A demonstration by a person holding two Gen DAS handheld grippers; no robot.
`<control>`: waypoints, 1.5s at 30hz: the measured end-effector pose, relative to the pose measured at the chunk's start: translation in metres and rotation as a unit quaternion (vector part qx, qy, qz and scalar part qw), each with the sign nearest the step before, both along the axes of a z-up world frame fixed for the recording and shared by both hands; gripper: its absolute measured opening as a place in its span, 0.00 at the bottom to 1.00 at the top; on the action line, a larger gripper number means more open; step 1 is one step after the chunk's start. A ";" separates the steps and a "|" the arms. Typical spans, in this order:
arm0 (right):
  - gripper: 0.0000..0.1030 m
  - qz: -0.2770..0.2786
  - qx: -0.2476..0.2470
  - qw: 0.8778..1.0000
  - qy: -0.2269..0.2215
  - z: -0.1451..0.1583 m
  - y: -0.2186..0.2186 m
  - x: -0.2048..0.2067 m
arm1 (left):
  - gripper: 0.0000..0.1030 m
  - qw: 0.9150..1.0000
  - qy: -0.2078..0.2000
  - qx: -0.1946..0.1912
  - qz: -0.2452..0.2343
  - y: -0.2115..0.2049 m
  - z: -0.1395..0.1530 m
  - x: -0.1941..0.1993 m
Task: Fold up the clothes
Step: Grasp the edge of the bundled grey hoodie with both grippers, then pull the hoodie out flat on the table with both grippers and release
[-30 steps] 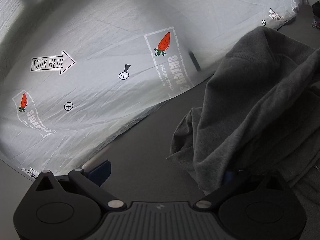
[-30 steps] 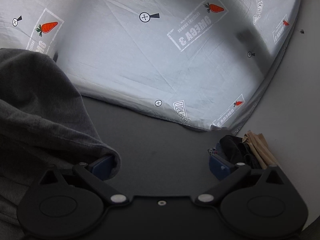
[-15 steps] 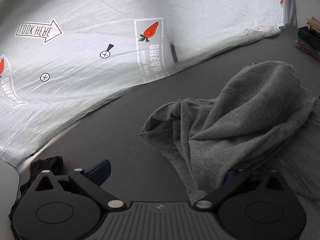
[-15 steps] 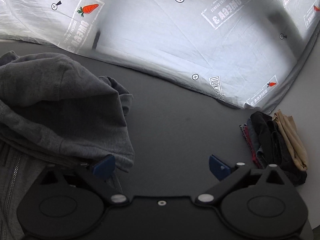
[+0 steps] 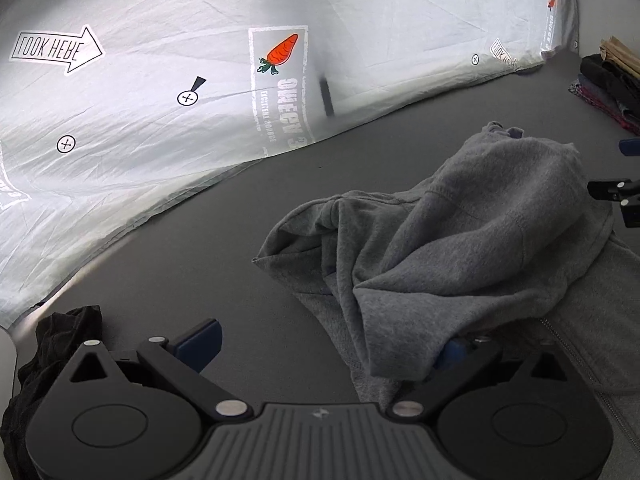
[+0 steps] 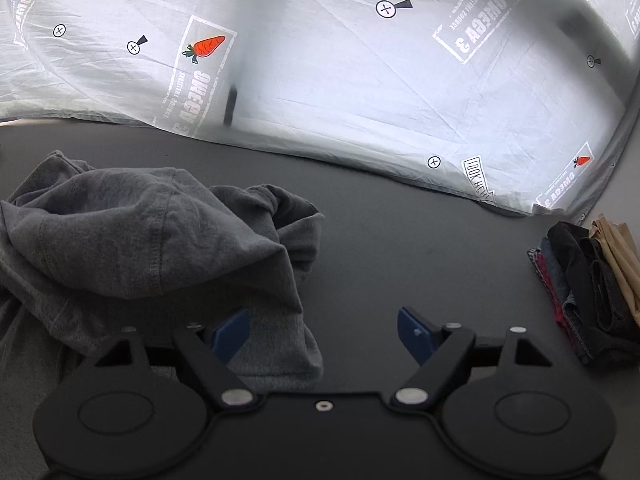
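Note:
A grey zip hoodie (image 5: 460,240) lies crumpled in a heap on the dark table (image 5: 200,248), hood uppermost. My left gripper (image 5: 324,346) is open at its near left edge. Its left finger is bare and its right finger (image 5: 450,352) is under a fold of the cloth. In the right wrist view the hoodie (image 6: 140,240) fills the left side. My right gripper (image 6: 322,334) is open too. Its left finger (image 6: 230,336) touches the hoodie's edge and its right finger (image 6: 416,334) is over bare table.
A stack of folded clothes (image 6: 588,280) sits at the table's right end and also shows in the left wrist view as a stack (image 5: 608,80). A black garment (image 5: 52,344) lies at the near left. A white printed sheet (image 6: 360,80) hangs behind the table.
The hoodie has come down from a raised hang to a heap on the table. Both grippers have dropped lower and pulled back, staying wide open.

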State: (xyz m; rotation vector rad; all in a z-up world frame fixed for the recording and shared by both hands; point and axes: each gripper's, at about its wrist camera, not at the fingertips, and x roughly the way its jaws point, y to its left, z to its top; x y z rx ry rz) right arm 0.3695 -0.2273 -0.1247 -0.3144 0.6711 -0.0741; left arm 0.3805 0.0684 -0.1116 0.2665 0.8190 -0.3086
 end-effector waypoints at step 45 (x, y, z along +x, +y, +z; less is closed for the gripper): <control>0.27 0.038 0.135 0.990 -0.020 0.002 0.020 0.074 | 0.26 0.968 0.089 -0.223 0.076 -0.066 -0.082 0.116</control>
